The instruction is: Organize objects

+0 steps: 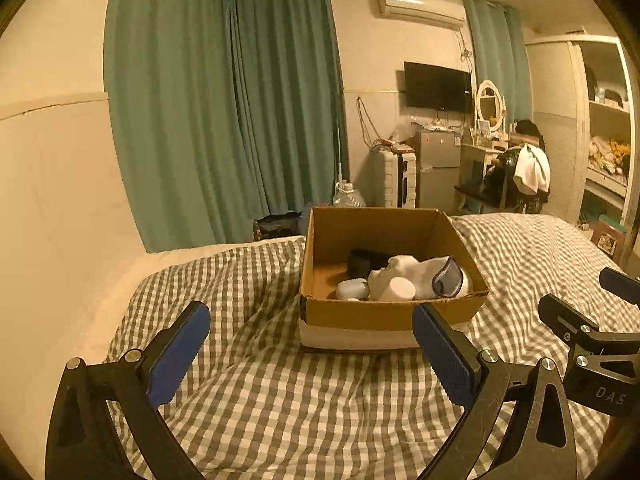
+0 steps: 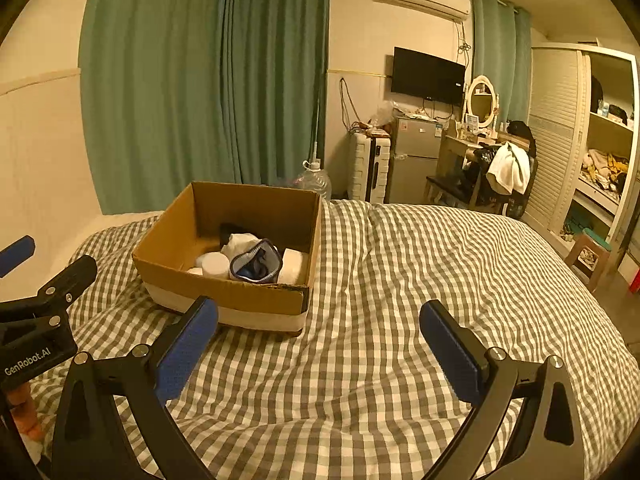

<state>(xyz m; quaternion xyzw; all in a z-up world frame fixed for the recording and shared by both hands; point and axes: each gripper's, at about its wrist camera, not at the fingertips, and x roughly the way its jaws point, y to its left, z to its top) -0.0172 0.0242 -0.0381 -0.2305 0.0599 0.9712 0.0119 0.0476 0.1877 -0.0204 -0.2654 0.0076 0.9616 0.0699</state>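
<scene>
An open cardboard box (image 1: pixel 384 314) sits on the checked bedspread (image 1: pixel 260 400); it also shows in the right wrist view (image 2: pixel 224 292). Inside lie a white mannequin face (image 1: pixel 394 274), a white round jar (image 2: pixel 215 265), a blue-trimmed pouch (image 2: pixel 256 266), a black item (image 1: pixel 362 262) and a pale blue case (image 1: pixel 352 289). My left gripper (image 1: pixel 312 344) is open and empty, just in front of the box. My right gripper (image 2: pixel 320 340) is open and empty, to the right of the box front.
Green curtains (image 1: pixel 224 112) hang behind the bed. Beyond the bed stand a water jug (image 1: pixel 348 196), a white suitcase (image 1: pixel 396 178), a small fridge (image 1: pixel 438 168), a dressing table with mirror (image 1: pixel 489 104) and an open wardrobe (image 1: pixel 604 132). A stool (image 2: pixel 590 258) stands right of the bed.
</scene>
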